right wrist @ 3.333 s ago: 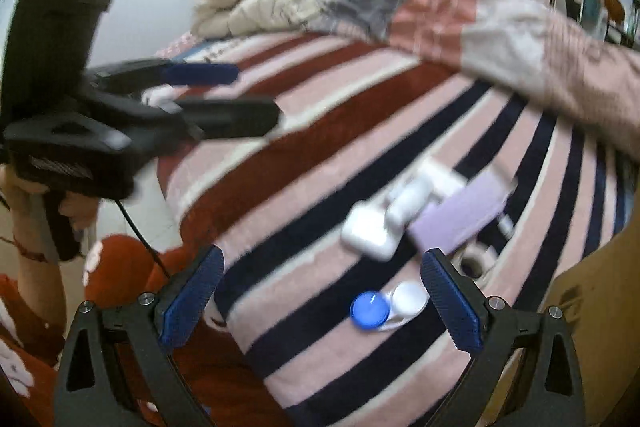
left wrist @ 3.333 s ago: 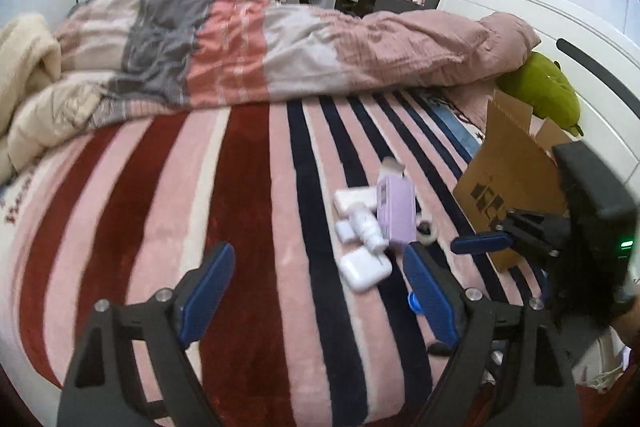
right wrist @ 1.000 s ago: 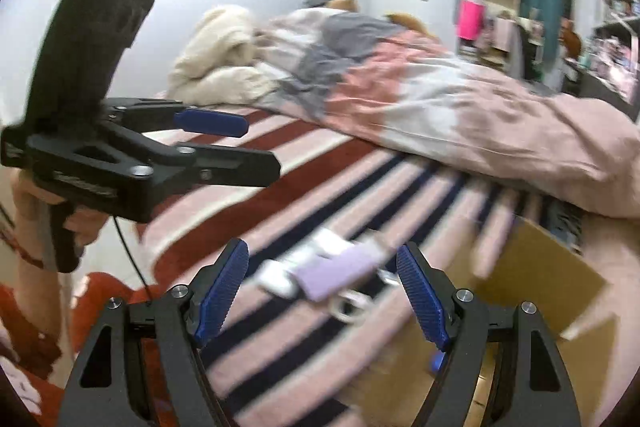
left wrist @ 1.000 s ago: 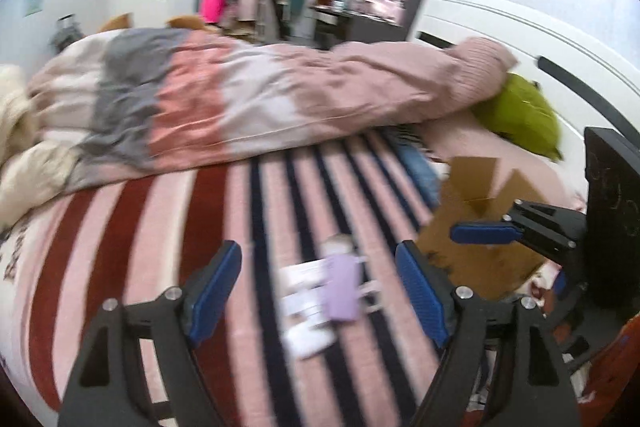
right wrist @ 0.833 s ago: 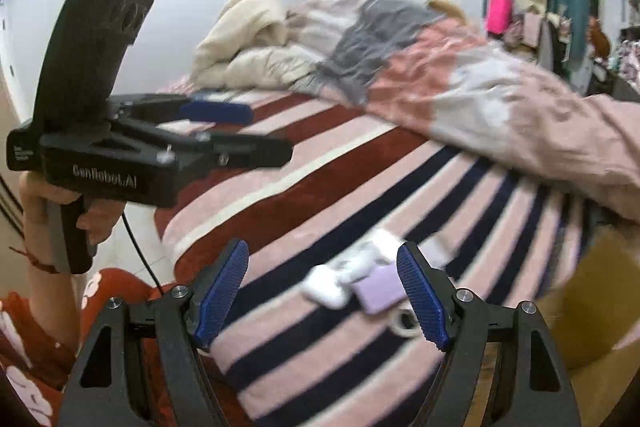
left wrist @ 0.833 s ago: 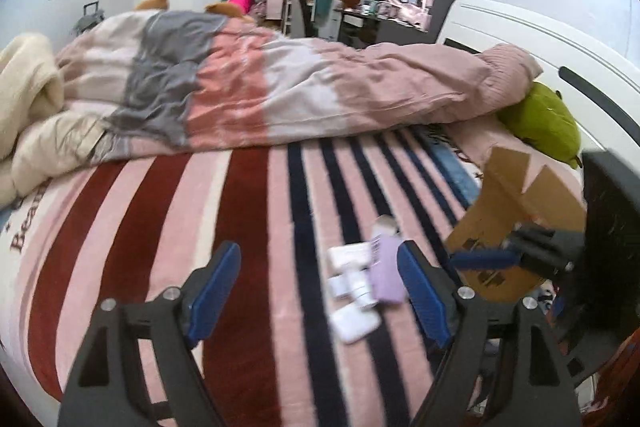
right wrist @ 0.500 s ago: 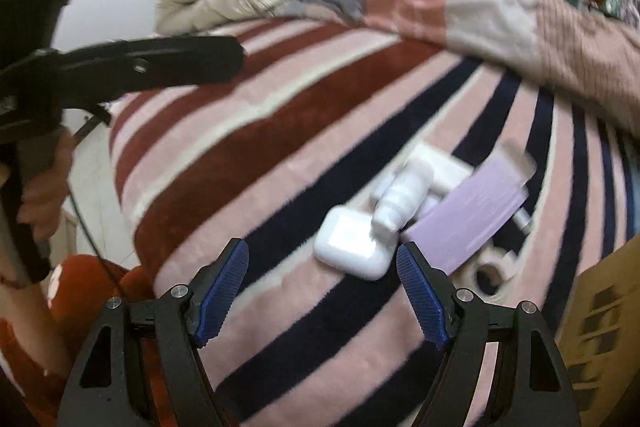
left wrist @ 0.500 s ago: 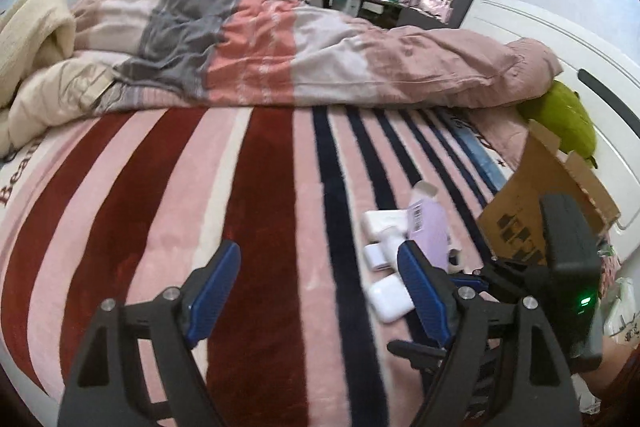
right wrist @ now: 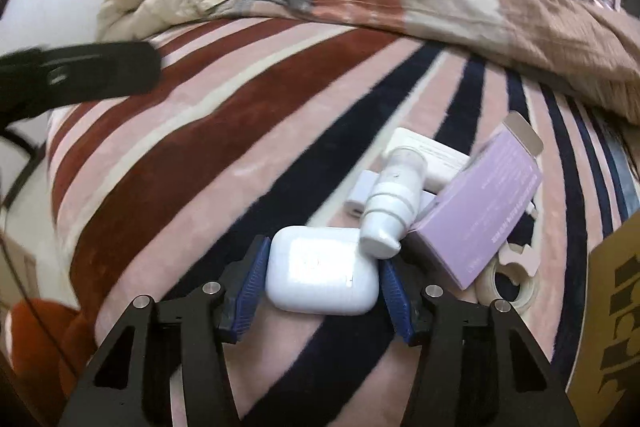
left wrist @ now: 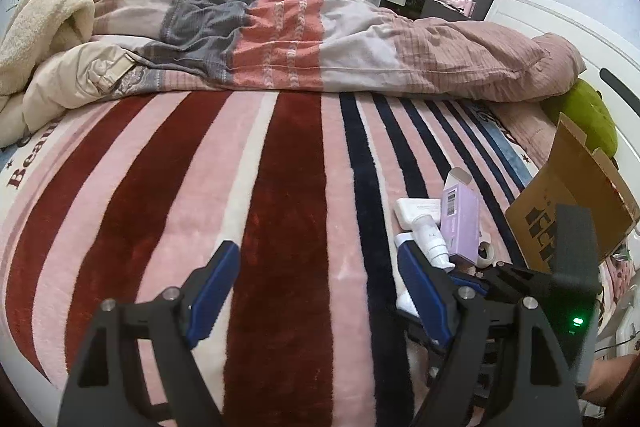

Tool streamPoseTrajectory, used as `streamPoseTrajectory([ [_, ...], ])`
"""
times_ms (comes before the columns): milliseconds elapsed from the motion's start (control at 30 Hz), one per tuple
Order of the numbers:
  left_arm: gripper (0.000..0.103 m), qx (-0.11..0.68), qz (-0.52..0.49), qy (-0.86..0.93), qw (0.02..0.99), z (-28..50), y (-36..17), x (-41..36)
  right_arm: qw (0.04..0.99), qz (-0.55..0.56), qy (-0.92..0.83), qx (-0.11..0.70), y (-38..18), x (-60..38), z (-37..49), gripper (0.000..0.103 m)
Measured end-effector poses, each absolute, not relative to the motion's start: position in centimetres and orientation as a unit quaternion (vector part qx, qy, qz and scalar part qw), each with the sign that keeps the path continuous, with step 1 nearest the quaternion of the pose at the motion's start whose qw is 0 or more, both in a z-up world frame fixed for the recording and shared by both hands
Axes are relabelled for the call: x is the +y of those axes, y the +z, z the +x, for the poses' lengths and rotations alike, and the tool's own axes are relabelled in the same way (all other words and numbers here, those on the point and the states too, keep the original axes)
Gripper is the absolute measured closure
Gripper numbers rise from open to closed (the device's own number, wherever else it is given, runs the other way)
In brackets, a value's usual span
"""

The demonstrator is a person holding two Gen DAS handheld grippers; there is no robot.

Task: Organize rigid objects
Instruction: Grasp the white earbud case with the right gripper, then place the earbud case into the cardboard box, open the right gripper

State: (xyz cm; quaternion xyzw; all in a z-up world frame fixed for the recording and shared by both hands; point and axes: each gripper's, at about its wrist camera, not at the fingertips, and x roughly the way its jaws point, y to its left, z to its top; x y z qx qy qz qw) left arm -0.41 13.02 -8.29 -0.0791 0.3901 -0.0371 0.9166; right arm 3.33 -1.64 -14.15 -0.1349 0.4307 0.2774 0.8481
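— Beside the cardboard box (right wrist: pixel 612 315), on the striped blanket (right wrist: pixel 240 163), sits the little heap. The right gripper (right wrist: pixel 320 281) has its blue pads on either flank of the white earbud case (right wrist: pixel 322 273); they look touching or nearly so. I can't tell whether it is truly clamped.

— What worries you there?

— That white bottle (right wrist: pixel 390 205) leans with its nozzle end on the far edge of the case. Lift the case, I judge, and the bottle rolls off, perhaps knocking the purple carton (right wrist: pixel 480 211) that lies against it on the box side.

— And the case itself?

— Smooth, rounded and glossy. Held low on its curve, it could squirt out of the pads onto the soft blanket, or pop its lid.

— The other hand?

— The left gripper (left wrist: pixel 316 289) hovers wide open over the red stripe, far from the box, holding nothing. Its right finger stands close before the heap, so a careless swing could clip the bottle.

— Anything else near?

— A tape roll (right wrist: pixel 506 283) between carton and box; it might get dragged.
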Motion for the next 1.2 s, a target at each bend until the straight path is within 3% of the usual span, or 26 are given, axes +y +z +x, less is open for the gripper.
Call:
streamPoseTrajectory([
  [200,0.025,0.383,-0.083,-0.061,0.918,-0.9,-7.2,12.0,0.835,-0.154,0.340,0.404,-12.2,-1.8,1.6,0.053],
  [467,0.025,0.358,-0.103,-0.185,0.910,-1.6,-2.6,7.8,0.837,-0.169,0.403,0.330,-5.6,-2.8,-0.3,0.053],
  [733,0.065,0.371,-0.103,-0.298,0.873,0.5,2.0,0.3,0.871,-0.163,0.394,0.241,0.4,-8.4,-1.0,0.053],
  [967,0.068,0.399,-0.052,-0.356,0.843,4.2,4.0,-9.0,0.906,-0.156,0.341,0.195,3.3,-16.2,-0.9,0.053],
  [1200,0.069,0.461,0.008,-0.386,0.799,8.8,2.1,-17.9,0.917,-0.140,0.268,0.261,3.5,-23.4,2.5,0.054],
])
